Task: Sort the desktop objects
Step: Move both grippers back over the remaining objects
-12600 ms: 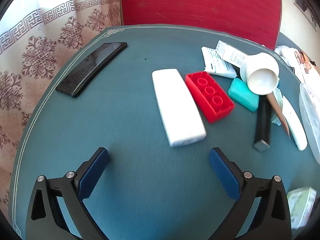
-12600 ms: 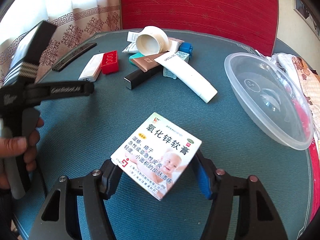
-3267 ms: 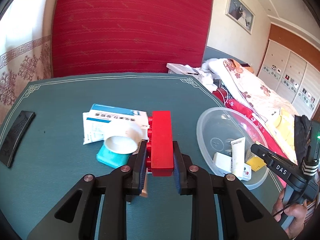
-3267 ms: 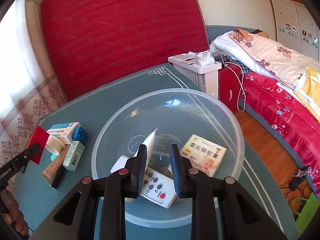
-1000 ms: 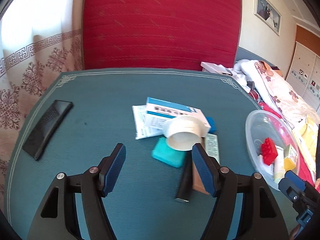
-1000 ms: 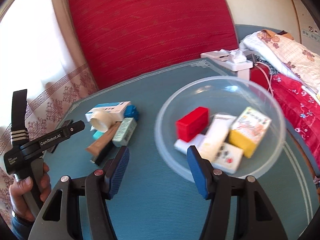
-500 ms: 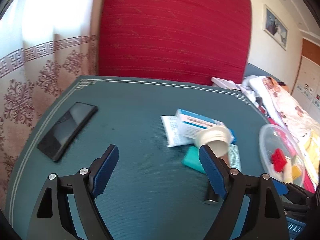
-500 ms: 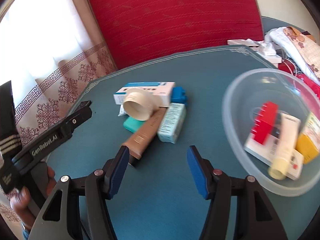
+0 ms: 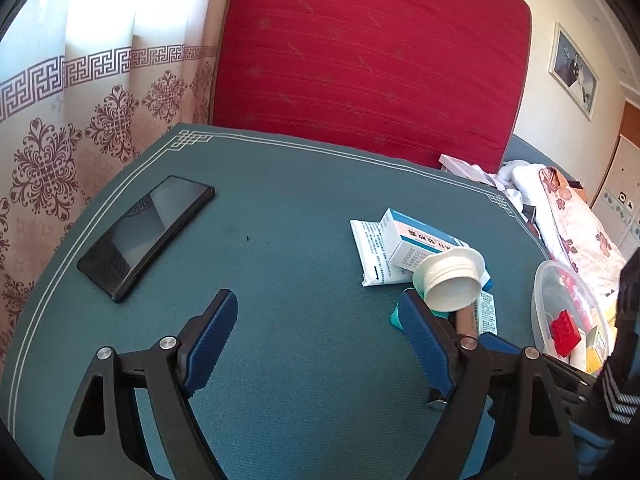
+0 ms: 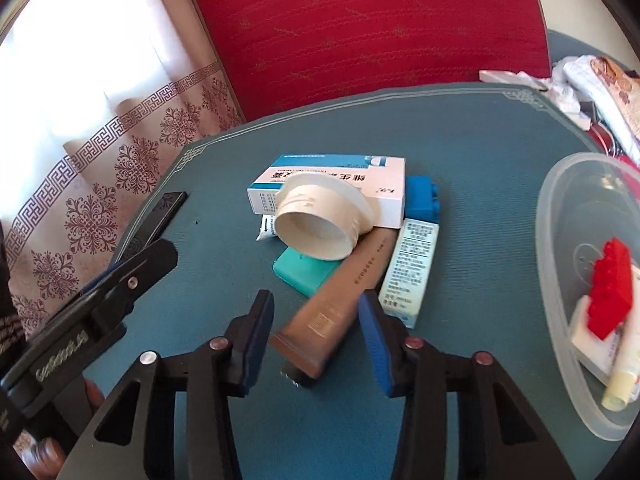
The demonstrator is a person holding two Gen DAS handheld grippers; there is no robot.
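My right gripper (image 10: 316, 306) hangs low over the pile, its jaws closing around the near end of a brown tube (image 10: 340, 296); a small gap shows at each pad. On the tube's far end rests a white cup (image 10: 320, 216) on its side, with a white-and-blue box (image 10: 332, 178), a teal case (image 10: 308, 274), a pale small box (image 10: 412, 268) and a blue brick (image 10: 422, 198) around it. My left gripper (image 9: 316, 312) is open and holds nothing, above bare green cloth between a black phone (image 9: 148, 236) and the pile's cup (image 9: 452, 280).
A clear plastic bowl (image 10: 548, 240) at the right holds a red brick (image 10: 612, 296), a white tube and small boxes. A red upright panel (image 9: 360, 60) stands behind the round green table (image 9: 280, 208). A curtain hangs at the left, bedding lies at the right.
My right gripper swung left from the bowl to the pile and its jaws narrowed around the brown tube. The left gripper shifted left toward the phone and its jaws widened.
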